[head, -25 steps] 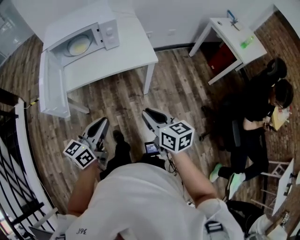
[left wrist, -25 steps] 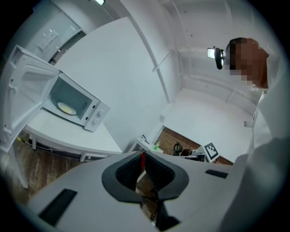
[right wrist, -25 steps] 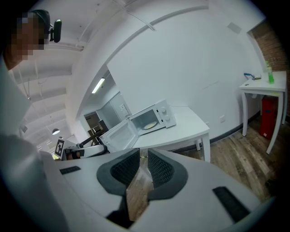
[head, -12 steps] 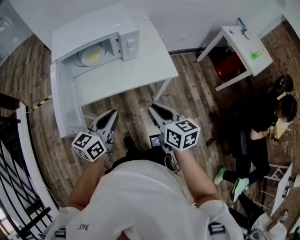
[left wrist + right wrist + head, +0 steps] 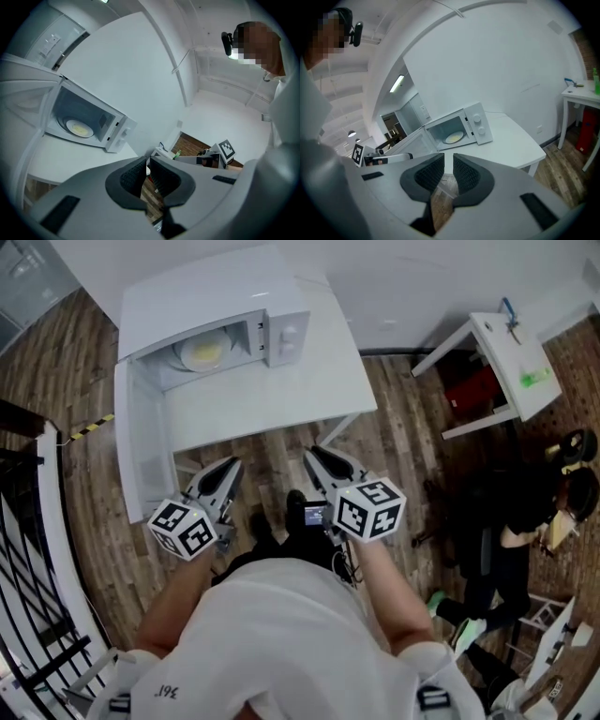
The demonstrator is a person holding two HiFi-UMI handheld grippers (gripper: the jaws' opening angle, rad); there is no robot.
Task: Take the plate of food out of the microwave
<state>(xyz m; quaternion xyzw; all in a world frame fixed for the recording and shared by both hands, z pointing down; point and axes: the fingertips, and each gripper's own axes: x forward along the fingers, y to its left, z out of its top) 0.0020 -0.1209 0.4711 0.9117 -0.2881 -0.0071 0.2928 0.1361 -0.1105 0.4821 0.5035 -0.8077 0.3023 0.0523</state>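
The left gripper (image 5: 228,468) and right gripper (image 5: 316,457) are empty, jaws parted only narrowly, well short of the table (image 5: 314,381). The plate of food (image 5: 203,353) sits inside the open microwave (image 5: 225,296) at eleven o'clock. With so slim a gap, a jaw may butt the rim and shove the plate deeper, or tip the food.

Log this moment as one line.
stage: before reach | microwave: door open | plate of food: inside, untouched | left tongs: slightly apart, empty | right tongs: slightly apart, empty
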